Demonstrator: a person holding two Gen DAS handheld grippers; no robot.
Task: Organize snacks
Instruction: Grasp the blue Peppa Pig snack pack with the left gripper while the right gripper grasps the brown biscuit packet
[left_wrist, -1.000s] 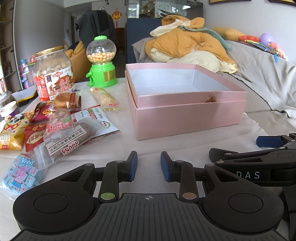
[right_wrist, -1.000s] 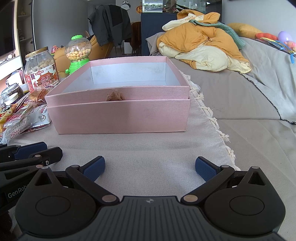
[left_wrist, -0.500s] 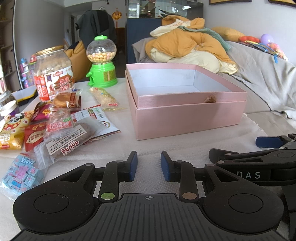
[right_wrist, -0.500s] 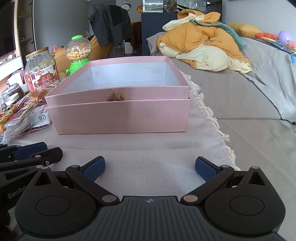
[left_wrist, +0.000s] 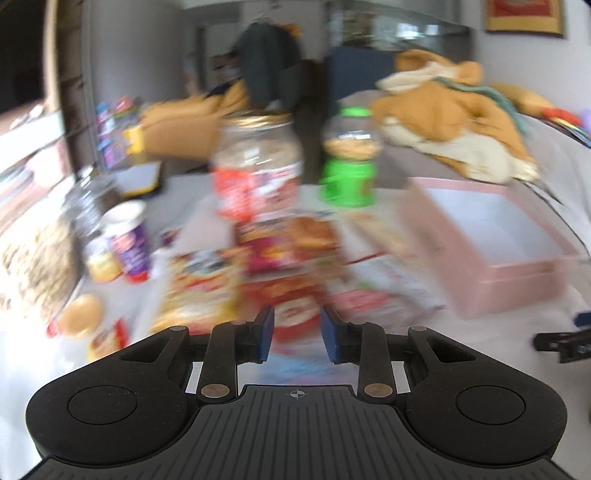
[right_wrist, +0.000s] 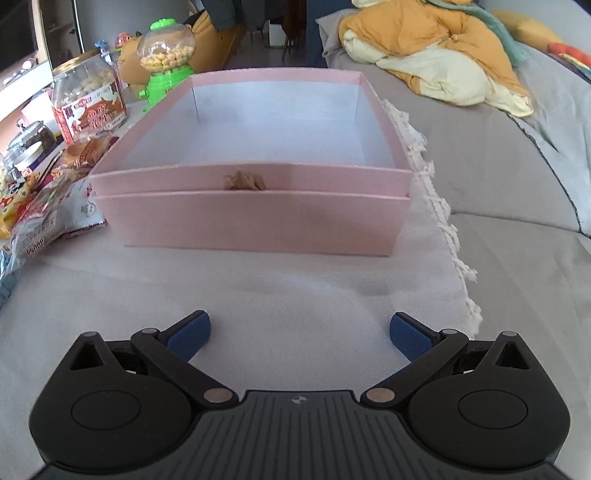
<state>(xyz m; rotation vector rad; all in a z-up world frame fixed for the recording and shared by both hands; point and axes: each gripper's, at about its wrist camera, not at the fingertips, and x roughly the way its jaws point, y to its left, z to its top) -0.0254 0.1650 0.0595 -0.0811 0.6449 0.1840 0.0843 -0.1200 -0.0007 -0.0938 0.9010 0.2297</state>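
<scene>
The pink box (right_wrist: 255, 221) lies on the pale cloth (right_wrist: 258, 295), long side facing the right gripper (right_wrist: 299, 334) (jaws wide, empty), sofa right, while the narrowly parted, empty left gripper (left_wrist: 297, 334) tilts over blurred snack packets (left_wrist: 284, 280) left of the box.
</scene>
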